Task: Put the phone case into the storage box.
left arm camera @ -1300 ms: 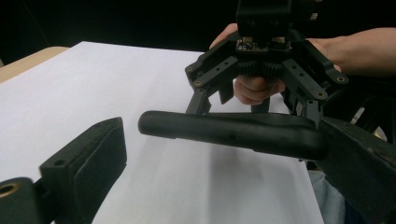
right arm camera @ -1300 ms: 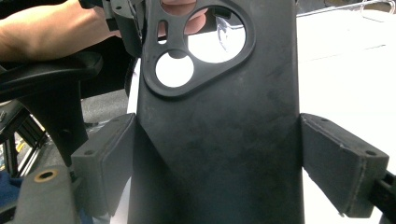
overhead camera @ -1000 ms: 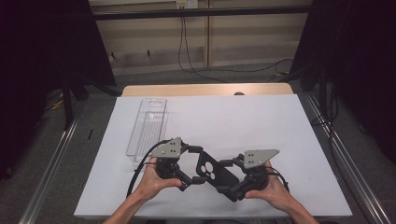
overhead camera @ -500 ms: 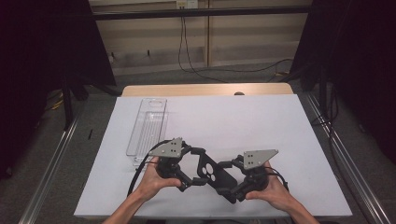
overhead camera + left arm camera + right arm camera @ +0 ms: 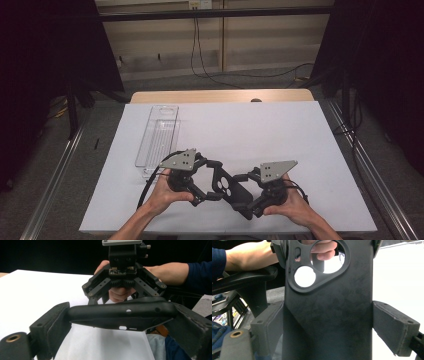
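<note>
Phone case (image 5: 227,186), black with a camera cutout, is held just above the near middle of the white table sheet (image 5: 300,135), between both tools. Left gripper (image 5: 202,182) has its jaws clamped across the case's ends, and the right gripper (image 5: 248,196) squeezes its two long edges, pads pressed on each side. Off to the left lies a clear plastic tray (image 5: 159,135), well apart from the case.
</note>
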`<control>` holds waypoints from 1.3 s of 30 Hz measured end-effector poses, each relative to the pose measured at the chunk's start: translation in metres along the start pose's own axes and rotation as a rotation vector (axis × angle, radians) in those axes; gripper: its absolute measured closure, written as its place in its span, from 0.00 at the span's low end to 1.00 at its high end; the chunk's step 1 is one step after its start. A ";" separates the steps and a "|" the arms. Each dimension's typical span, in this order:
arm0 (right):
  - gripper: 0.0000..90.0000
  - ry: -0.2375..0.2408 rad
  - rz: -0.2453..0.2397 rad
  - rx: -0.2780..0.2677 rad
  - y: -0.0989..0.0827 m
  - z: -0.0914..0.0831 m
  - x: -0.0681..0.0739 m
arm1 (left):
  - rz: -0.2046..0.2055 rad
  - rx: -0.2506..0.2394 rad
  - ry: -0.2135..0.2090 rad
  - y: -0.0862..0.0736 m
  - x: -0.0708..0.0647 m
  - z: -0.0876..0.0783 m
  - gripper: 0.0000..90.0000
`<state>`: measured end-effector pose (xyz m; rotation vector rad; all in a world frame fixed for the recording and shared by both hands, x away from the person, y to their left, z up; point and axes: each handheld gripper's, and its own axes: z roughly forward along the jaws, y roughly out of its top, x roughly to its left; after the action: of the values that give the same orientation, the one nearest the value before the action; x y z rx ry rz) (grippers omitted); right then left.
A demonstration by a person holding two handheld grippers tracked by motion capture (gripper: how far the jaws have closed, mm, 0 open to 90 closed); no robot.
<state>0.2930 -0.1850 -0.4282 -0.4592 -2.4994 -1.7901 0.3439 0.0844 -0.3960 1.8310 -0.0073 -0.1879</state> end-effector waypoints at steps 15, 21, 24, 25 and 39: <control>0.16 0.001 -0.004 0.007 0.000 0.000 -0.001 | -0.019 0.001 -0.002 0.001 0.000 0.002 0.14; 0.16 -0.005 -0.009 0.009 0.000 0.000 -0.001 | -0.027 0.009 0.004 0.003 0.000 0.001 0.15; 0.16 -0.006 -0.006 0.002 0.000 0.000 -0.001 | -0.041 0.005 0.009 0.004 0.000 0.001 0.15; 0.16 -0.010 -0.003 -0.003 0.001 0.000 -0.001 | -0.046 0.005 0.010 0.004 0.000 0.001 0.15; 0.16 -0.021 0.004 -0.035 0.003 -0.001 0.000 | -0.085 -0.017 0.042 0.011 -0.002 -0.002 0.16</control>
<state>0.2939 -0.1850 -0.4255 -0.4875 -2.4824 -1.8396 0.3432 0.0835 -0.3851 1.8196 0.1007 -0.2087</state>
